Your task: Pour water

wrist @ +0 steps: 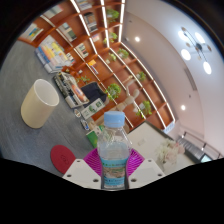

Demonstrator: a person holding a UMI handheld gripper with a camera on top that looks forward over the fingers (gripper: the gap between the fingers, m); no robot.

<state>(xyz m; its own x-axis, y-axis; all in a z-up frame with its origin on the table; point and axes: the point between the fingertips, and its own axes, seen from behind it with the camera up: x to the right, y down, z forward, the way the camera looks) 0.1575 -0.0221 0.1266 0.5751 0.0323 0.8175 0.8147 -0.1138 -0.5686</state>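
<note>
- The room behind is big and looks tipped over. Its white ceiling has round lights on it.
- A long wall of wooden shelves runs across the room. The shelves hold books and some green plants.
- A grey bench fills the space beside the shelves. It looks tilted in this view.
- A cream cup stands on the bench. It is tall and open at the top. It is well apart from the tool and off to one side of it.
- Some books and papers lie on the bench, beyond the cup and close to the shelves.
- A clear water bottle is right in the middle, between the two fingers of the tool. It has a light blue cap on top, and the cap is on. It has a paper label low down. I cannot see if there is water inside.
- The tool looks closed on the bottle. A pink pad shows on one side of the bottle and touches it. The other pad is just a thin pink strip on the other side. The white fingers show at the bottom, one on each side.
- A small red round thing lies on the bench near the tool. I cannot tell what it is.
</note>
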